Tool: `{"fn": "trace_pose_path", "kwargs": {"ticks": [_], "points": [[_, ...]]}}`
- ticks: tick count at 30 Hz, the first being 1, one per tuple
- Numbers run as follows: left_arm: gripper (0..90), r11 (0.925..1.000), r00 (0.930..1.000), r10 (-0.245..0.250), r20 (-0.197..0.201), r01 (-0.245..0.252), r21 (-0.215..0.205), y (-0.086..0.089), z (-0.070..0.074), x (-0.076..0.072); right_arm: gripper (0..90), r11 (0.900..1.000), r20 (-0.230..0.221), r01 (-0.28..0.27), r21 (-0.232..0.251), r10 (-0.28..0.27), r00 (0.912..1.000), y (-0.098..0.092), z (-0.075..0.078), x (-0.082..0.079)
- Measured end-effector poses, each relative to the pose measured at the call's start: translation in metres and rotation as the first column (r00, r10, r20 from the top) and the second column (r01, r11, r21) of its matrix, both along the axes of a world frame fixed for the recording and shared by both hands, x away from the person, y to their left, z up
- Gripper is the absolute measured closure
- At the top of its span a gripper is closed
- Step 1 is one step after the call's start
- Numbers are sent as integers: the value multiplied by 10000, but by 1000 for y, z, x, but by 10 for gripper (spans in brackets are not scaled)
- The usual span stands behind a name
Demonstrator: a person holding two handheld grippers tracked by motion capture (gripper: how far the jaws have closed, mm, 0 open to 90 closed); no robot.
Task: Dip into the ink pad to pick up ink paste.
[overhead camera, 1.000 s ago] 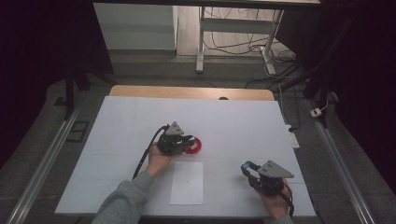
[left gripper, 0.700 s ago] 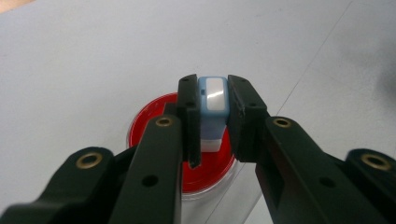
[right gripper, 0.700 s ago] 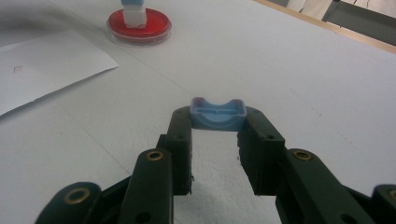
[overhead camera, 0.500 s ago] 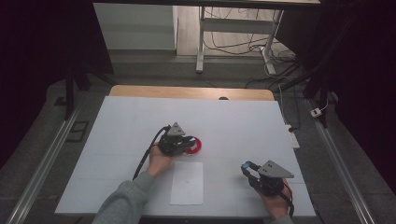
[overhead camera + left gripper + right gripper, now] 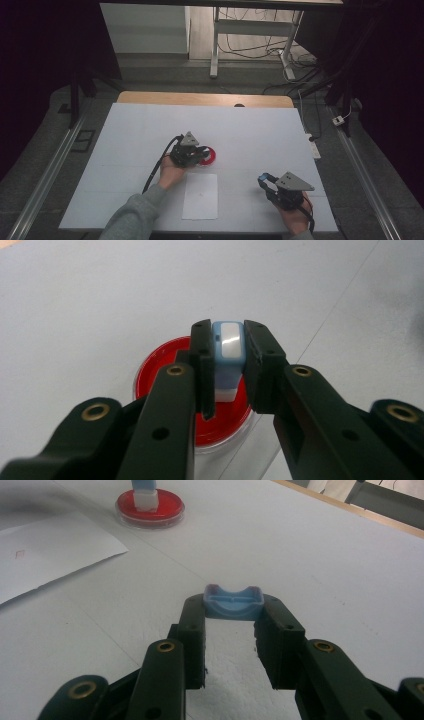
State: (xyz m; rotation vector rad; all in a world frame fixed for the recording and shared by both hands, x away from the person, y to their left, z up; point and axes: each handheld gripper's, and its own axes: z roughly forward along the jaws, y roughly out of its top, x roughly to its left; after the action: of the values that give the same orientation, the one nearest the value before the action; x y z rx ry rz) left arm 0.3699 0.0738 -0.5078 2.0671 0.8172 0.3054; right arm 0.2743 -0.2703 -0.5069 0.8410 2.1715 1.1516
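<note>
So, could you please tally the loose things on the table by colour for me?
Red: 1, the round ink pad
Blue and white: 1, the stamp held in the left hand-held gripper
Blue: 1, the cap held in the right hand-held gripper
White: 1, the paper sheet
Total: 4

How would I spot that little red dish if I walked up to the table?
Start at the white table and find the sheet of paper near its front edge. Just beyond the paper's far end sits the red dish, under the left hand-held gripper, which presses a small blue-and-white block onto it. It is the one round, red thing there.
</note>
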Motion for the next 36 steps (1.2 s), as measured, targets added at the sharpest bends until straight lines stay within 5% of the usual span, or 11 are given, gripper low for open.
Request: {"fn": "trace_pose_path", "kwargs": {"ticks": [20, 36], "points": [[761, 9999, 9998, 130, 128, -129, -41, 2, 3, -1, 658, 10000, 20, -9, 85, 9, 10000, -1, 0, 0], [760, 9963, 9997, 188, 162, -174, -836, 19, 20, -4, 658, 10000, 21, -11, 66, 11, 10000, -1, 1, 0]]}}
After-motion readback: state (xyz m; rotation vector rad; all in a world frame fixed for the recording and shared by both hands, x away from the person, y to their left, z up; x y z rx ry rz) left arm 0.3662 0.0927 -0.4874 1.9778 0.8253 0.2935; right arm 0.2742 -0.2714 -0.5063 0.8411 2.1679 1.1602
